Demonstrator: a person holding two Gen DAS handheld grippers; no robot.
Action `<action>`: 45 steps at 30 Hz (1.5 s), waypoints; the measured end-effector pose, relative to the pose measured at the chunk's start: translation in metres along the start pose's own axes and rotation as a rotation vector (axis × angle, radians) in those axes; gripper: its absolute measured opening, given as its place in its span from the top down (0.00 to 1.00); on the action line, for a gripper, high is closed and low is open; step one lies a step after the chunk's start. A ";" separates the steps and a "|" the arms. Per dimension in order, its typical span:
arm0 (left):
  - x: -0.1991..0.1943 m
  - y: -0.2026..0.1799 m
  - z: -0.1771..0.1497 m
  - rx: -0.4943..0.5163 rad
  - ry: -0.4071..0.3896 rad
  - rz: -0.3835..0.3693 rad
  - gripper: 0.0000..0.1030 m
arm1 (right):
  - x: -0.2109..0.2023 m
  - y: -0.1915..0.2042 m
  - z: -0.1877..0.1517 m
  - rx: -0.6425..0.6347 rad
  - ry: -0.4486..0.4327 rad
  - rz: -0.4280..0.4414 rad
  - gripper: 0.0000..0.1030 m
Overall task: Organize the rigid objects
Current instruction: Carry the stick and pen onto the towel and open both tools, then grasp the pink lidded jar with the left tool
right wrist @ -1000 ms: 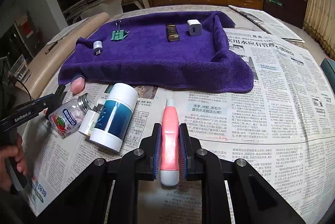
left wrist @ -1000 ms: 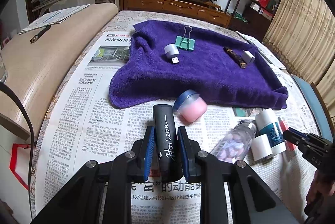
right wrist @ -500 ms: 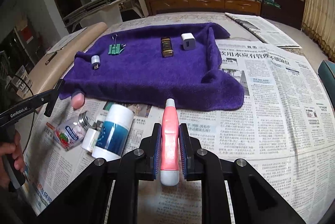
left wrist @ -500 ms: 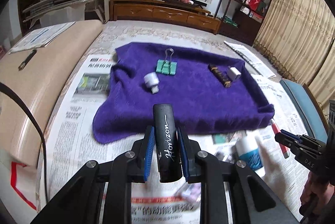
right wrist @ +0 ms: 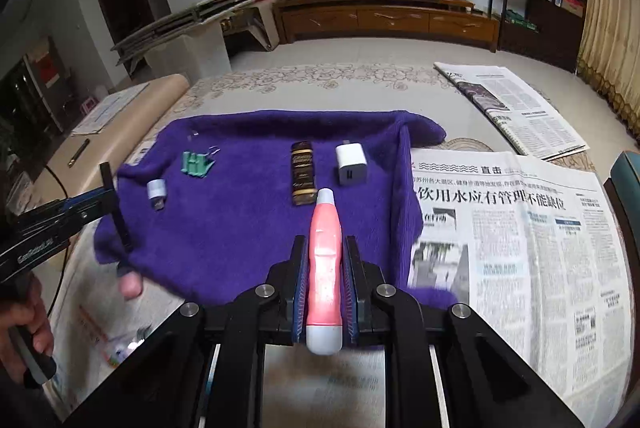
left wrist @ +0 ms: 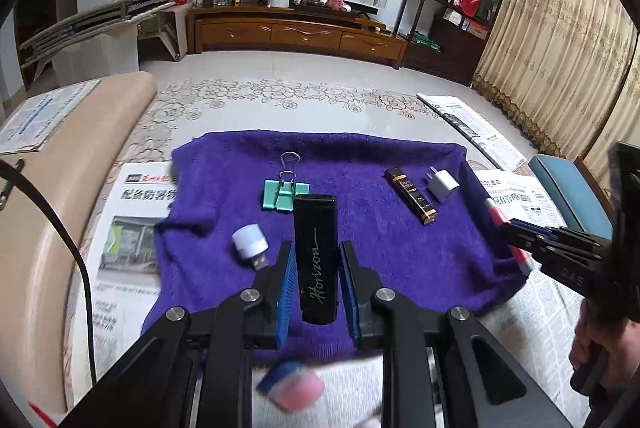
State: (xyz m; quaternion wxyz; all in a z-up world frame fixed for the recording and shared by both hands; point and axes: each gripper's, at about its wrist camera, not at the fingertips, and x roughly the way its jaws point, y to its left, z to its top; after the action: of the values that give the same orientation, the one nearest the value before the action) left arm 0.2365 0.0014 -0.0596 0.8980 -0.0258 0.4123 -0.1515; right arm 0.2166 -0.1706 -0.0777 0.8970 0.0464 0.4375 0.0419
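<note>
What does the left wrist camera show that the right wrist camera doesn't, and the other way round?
Only the left wrist view shows the left gripper from behind, shut on a black Horizon tube, and a blurred pink jar beneath it.

Only the right wrist view shows the right gripper from behind, shut on a pink and white tube, and a pen on the beige cushion.

Both share the purple towel carrying a green binder clip, a small USB light, a dark lighter-like stick and a white charger, with newspaper around it.
</note>
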 end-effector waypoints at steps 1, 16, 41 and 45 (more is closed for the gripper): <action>0.004 0.000 0.001 -0.002 0.004 -0.005 0.80 | 0.010 -0.004 0.005 0.007 0.014 -0.003 0.84; 0.069 -0.009 0.007 0.080 0.133 0.010 0.80 | 0.079 -0.010 0.022 -0.048 0.135 -0.058 0.84; 0.057 -0.010 0.002 0.111 0.146 0.100 0.41 | 0.066 -0.011 0.020 -0.121 0.132 0.007 0.56; 0.023 -0.009 -0.002 0.107 0.086 0.092 0.22 | 0.044 -0.005 0.016 -0.125 0.100 -0.017 0.39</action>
State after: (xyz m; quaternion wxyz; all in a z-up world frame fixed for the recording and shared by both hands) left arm 0.2472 -0.0142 -0.0762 0.8855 0.0476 0.4427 -0.1327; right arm 0.2567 -0.1712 -0.1024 0.8755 -0.0155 0.4787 0.0637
